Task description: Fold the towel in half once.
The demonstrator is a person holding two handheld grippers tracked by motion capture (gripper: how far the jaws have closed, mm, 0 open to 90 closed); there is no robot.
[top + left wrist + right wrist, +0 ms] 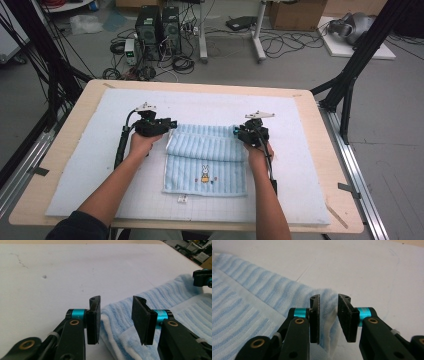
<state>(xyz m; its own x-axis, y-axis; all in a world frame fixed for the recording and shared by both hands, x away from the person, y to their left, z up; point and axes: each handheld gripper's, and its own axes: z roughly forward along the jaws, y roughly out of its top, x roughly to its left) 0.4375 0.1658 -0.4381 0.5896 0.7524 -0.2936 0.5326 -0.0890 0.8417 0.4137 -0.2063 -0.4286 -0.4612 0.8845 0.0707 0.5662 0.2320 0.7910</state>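
Observation:
A light blue striped towel point(205, 160) with a small rabbit picture lies folded on the white mat point(200, 102). My left gripper point(170, 123) sits at the towel's far left corner. In the left gripper view its jaws point(116, 320) stand open over the towel's point(175, 290) white-edged corner, pads clear of the cloth. My right gripper point(237, 131) is at the far right corner. In the right gripper view its jaws point(328, 317) stand a little apart, with a raised fold of the towel point(262, 290) loose between them. The right gripper point(202, 280) also shows far off in the left gripper view.
The mat covers most of a wooden table point(310, 100) with rounded corners. Black frame posts point(350, 75) stand at the table's left and right. Computers point(157, 30), cables and boxes lie on the floor beyond the far edge.

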